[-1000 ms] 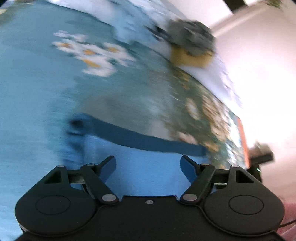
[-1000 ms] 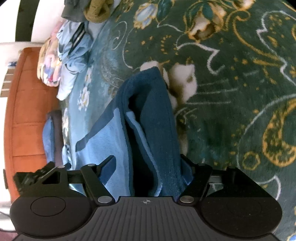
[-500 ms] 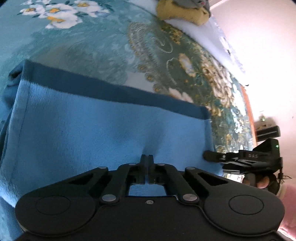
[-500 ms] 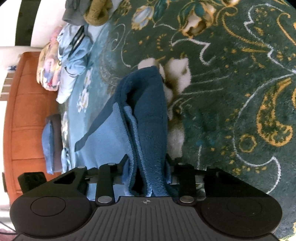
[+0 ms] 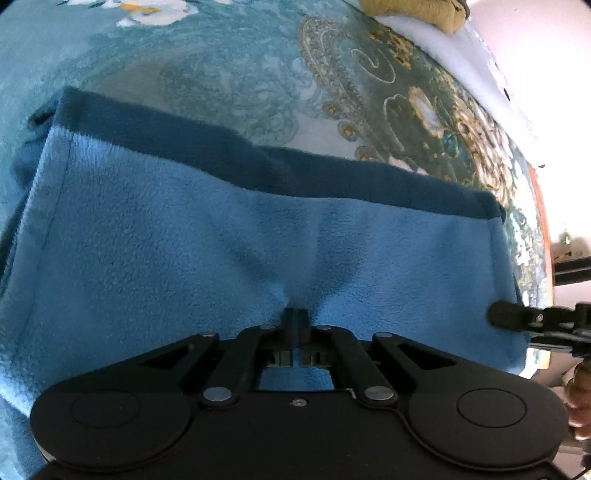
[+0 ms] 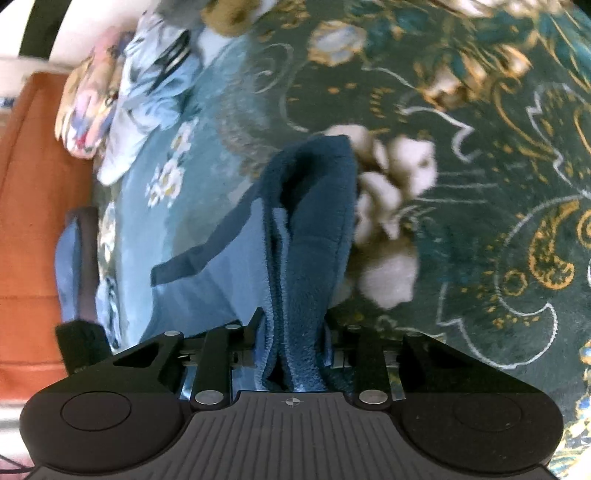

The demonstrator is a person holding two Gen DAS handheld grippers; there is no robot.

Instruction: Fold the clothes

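Note:
A light blue fleece garment (image 5: pixel 221 236) with a dark blue band along its far edge lies on a patterned bedspread (image 5: pixel 221 74). My left gripper (image 5: pixel 295 317) is shut on the garment's near edge, and the fabric puckers around its tips. My right gripper (image 6: pixel 291 332) is shut on a bunched dark blue fold of the same garment (image 6: pixel 310 229). The right gripper also shows at the right edge of the left wrist view (image 5: pixel 517 317), beside the garment's corner.
A pile of loose clothes (image 6: pixel 140 85) lies at the far left of the bed, with a mustard and grey bundle (image 5: pixel 413 11) at its far end. An orange headboard (image 6: pixel 26 192) runs along the left. A folded blue item (image 6: pixel 70 258) sits beside it.
Both grippers have closed on the blue garment; a second ago both were open. The left gripper moved in over the garment's near edge. The right view has shifted slightly.

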